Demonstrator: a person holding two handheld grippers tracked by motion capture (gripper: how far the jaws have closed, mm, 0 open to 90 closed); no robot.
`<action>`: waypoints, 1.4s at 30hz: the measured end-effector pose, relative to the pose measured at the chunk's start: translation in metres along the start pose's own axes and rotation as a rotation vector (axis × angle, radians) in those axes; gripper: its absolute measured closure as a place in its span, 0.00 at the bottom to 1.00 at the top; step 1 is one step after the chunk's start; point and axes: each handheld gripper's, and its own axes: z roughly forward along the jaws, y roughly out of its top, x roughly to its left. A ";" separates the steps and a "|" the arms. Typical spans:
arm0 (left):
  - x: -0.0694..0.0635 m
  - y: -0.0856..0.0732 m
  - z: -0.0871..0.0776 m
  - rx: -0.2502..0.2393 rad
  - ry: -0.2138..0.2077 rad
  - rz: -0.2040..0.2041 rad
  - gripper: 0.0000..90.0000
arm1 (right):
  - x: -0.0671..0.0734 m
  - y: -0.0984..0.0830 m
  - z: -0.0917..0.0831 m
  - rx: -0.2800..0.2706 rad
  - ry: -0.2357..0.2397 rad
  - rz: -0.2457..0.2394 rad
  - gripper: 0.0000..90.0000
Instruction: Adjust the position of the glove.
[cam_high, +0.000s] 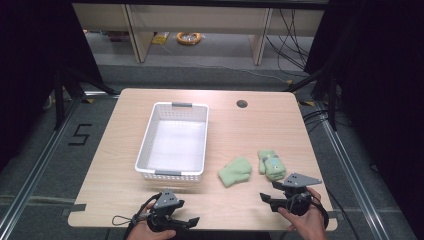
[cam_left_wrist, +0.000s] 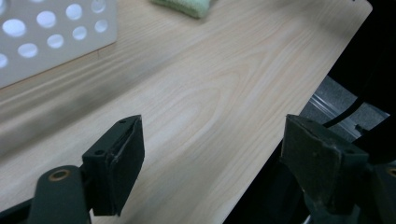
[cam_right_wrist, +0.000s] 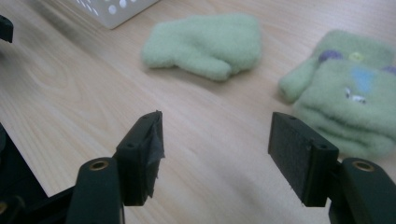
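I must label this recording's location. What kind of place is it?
Probably a lab or a recording studio set up for data collection: a wooden table ringed by black curtains, metal rails on the floor, and loose cables behind.

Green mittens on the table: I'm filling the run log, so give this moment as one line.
left gripper: open, empty | right gripper: open, empty | two fuzzy green mittens: on wooden table | white perforated plastic basket: empty

Grey floor (cam_high: 215, 52), wooden shelving legs (cam_high: 136, 35), black curtains (cam_high: 30, 60), cables (cam_high: 292, 35).
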 end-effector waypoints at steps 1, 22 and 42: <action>-0.002 0.001 0.002 -0.020 0.000 -0.014 0.23 | 0.000 0.002 0.000 -0.002 0.001 0.000 0.43; -0.024 0.036 0.042 -0.004 -0.032 0.029 0.22 | -0.006 0.046 0.029 0.009 0.033 -0.045 0.43; -0.019 0.072 0.080 0.009 0.045 0.076 0.42 | -0.027 0.079 0.066 0.023 0.013 -0.059 0.60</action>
